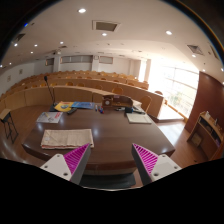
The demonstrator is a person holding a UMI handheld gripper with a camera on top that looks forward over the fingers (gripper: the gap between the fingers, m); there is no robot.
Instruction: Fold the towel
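A folded beige towel [66, 137] lies on the dark wooden table [110, 140], ahead and to the left of my fingers. My gripper [111, 160] is held above the table's near edge, open and empty, its two magenta pads [77, 157] spread wide apart. The towel lies just beyond the left finger and nothing stands between the fingers.
Farther back on the table lie a grey stack of papers [50, 118], a blue and yellow item [72, 106], a dark bag [118, 102] and a light sheet [138, 117]. Wooden benches ring the room. A chair [208, 132] stands at the right, near bright windows [183, 88].
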